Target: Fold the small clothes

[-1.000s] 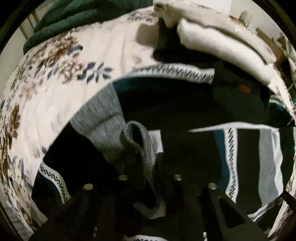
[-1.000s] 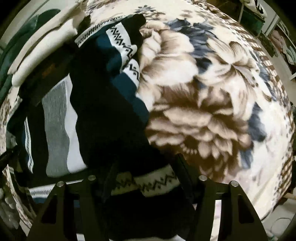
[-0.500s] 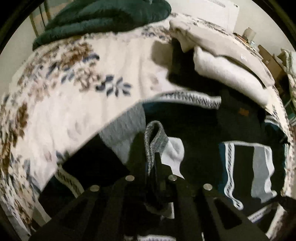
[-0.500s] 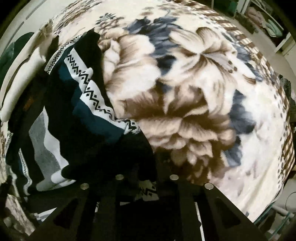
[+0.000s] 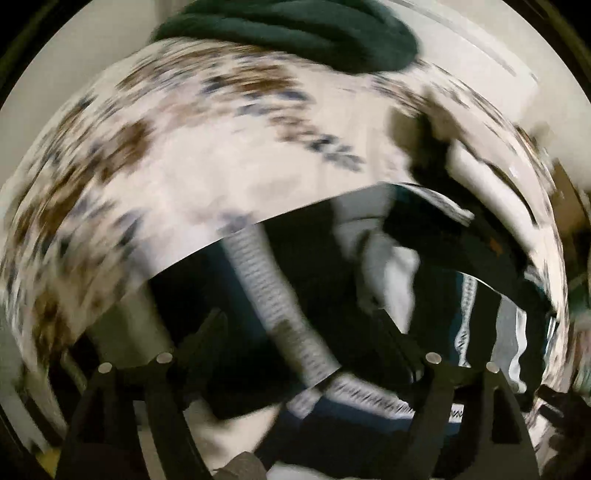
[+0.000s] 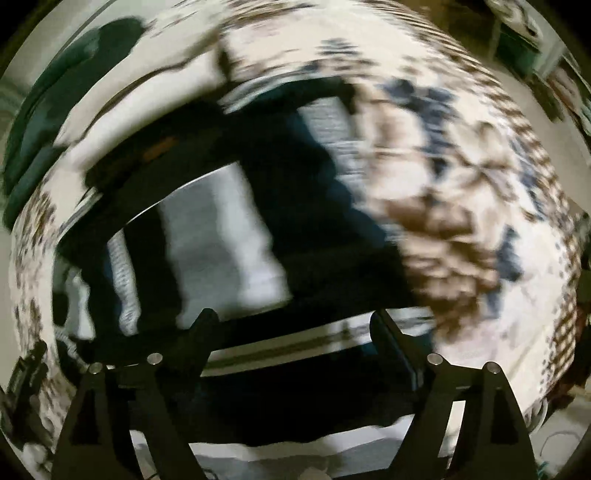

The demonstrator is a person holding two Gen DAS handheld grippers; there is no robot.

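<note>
Sweater point(image 6: 229, 236), dark knit with grey, white and teal bands and zigzag trim, lies spread on the floral blanket point(image 5: 207, 162). Both views are heavily motion-blurred, so fine detail is lost. In the left wrist view the sweater point(image 5: 280, 280) fills the lower middle, a white zigzag-patterned strip running diagonally down between the two fingers; its upper edge meets the blanket along a straight line. In the right wrist view its right edge borders the large brown and blue flower print of the blanket point(image 6: 461, 206).

Left gripper point(image 5: 295, 325): fingers spread wide apart, nothing pinched between them, sweater fabric showing in the gap. Whether the tips touch the cloth cannot be told through the blur.

Right gripper point(image 6: 291, 321): fingers likewise wide apart, no fabric clamped; a pale band of the sweater hem crosses the gap between them.

Cream folded clothes point(image 6: 155, 99) sit just beyond the sweater's far edge, seen in the right wrist view as a pale bar; in the left wrist view the same pile point(image 5: 476, 166) shows at the upper right. Dark green fabric bundle point(image 5: 288, 29) lies at the far end of the blanket, well apart from both grippers, also visible at the upper left of the right wrist view point(image 6: 48, 110).
</note>
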